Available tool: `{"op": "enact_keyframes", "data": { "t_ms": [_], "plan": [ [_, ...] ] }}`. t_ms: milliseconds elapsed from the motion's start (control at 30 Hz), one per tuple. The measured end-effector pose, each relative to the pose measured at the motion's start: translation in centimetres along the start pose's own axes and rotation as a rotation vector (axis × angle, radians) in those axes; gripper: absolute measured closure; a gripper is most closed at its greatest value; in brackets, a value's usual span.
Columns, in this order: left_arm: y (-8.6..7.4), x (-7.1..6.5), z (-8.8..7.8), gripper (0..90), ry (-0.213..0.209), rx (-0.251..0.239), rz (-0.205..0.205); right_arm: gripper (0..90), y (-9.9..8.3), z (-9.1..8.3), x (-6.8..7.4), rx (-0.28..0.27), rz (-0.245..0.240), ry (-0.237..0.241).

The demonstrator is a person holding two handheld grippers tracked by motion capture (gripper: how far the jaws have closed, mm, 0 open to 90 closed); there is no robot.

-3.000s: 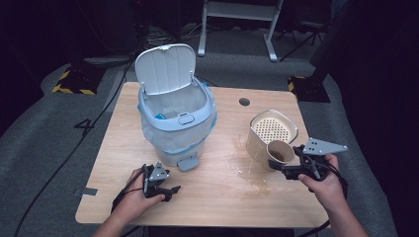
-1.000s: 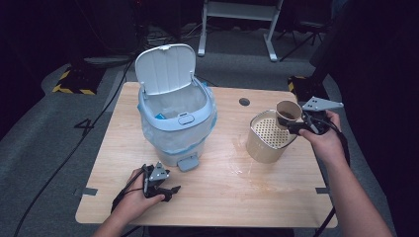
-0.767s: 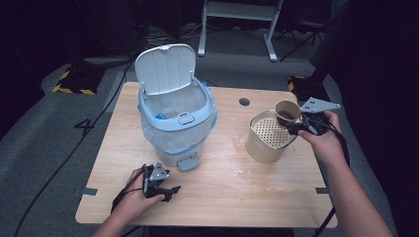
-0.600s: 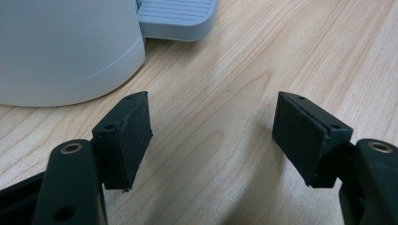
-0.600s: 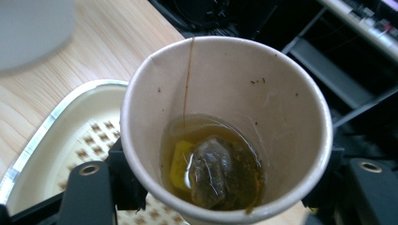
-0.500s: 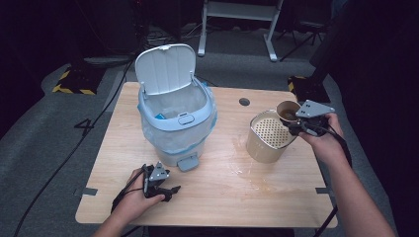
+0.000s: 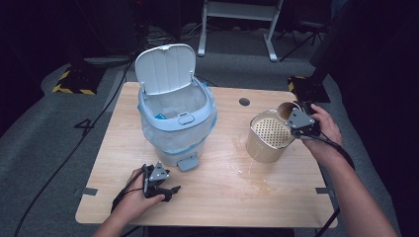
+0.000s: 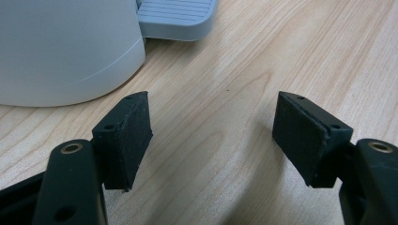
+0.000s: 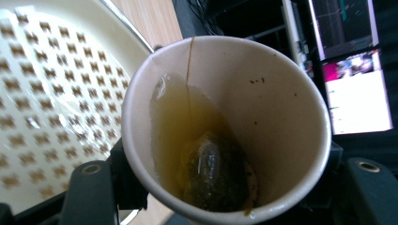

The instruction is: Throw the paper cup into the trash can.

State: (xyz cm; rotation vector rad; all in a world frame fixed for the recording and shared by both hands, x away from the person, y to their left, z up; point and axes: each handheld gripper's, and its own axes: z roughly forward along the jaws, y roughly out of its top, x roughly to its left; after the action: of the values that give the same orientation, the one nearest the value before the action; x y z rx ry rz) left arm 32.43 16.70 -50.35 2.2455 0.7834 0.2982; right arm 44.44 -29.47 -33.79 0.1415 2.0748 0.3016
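Observation:
My right gripper is shut on a brown paper cup at the far right rim of a cream container with a perforated strainer insert. Its jaws have just been closing a little tighter on the cup. The cup is tipped towards the strainer, and yellow tea and a dark tea bag lie against its lower wall. My left gripper rests on the table near the front edge. Its jaws stand open over bare wood.
A light blue pedal bin with its lid up and a plastic liner stands at the table's middle left; its pedal lies just beyond my left gripper. A wet patch marks the wooden table before the container. Dark floor surrounds the table.
Three seconds ago the right gripper held the cup low at the container's near side; it has since lifted it to the far right rim. Over the last second the cup tipped further towards the strainer.

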Motion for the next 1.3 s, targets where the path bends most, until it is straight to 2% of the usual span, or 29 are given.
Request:
{"op": "enact_keyframes", "data": {
  "t_ms": [67,100,300,333,367,433,567,733,833,1100,1167,1300],
  "plan": [
    [0.0,0.0,0.0,28.6,0.000,0.000,-0.001,34.5,0.2,0.0,0.3,0.026,-0.078,-0.030],
    [0.0,0.0,0.0,28.5,0.000,0.000,0.000,34.5,0.3,0.0,0.4,0.038,-0.091,-0.039],
    [0.0,0.0,0.0,28.6,0.000,0.000,0.000,34.6,0.8,0.1,1.2,0.101,-0.247,-0.106],
    [0.0,0.0,0.0,28.6,0.000,0.000,0.000,34.6,0.9,0.1,1.2,0.103,-0.286,-0.123],
    [0.0,0.0,0.0,28.6,0.000,0.000,0.000,34.6,0.9,0.1,1.3,0.113,-0.295,-0.129],
    [0.0,0.0,0.0,28.6,0.000,0.000,0.000,34.7,1.0,0.1,1.6,0.126,-0.333,-0.158],
    [0.0,0.0,0.0,28.5,0.000,0.000,0.000,35.1,1.3,0.1,2.1,0.153,-0.455,-0.238],
    [0.0,0.0,0.0,28.5,0.000,0.000,0.000,35.2,1.7,0.1,2.9,0.197,-0.640,-0.335],
    [0.0,0.0,0.0,28.5,0.000,0.000,0.000,35.2,1.9,0.1,3.5,0.238,-0.789,-0.401],
    [0.0,0.0,0.0,28.6,0.000,0.000,0.000,35.2,2.1,0.5,5.0,0.320,-1.071,-0.514],
    [0.0,0.0,0.0,28.6,0.000,0.000,0.000,35.2,2.3,0.6,5.4,0.345,-1.130,-0.540],
    [0.0,0.0,0.0,28.5,0.000,0.000,0.000,35.3,2.5,0.8,5.9,0.363,-1.187,-0.562]
  ]
}}
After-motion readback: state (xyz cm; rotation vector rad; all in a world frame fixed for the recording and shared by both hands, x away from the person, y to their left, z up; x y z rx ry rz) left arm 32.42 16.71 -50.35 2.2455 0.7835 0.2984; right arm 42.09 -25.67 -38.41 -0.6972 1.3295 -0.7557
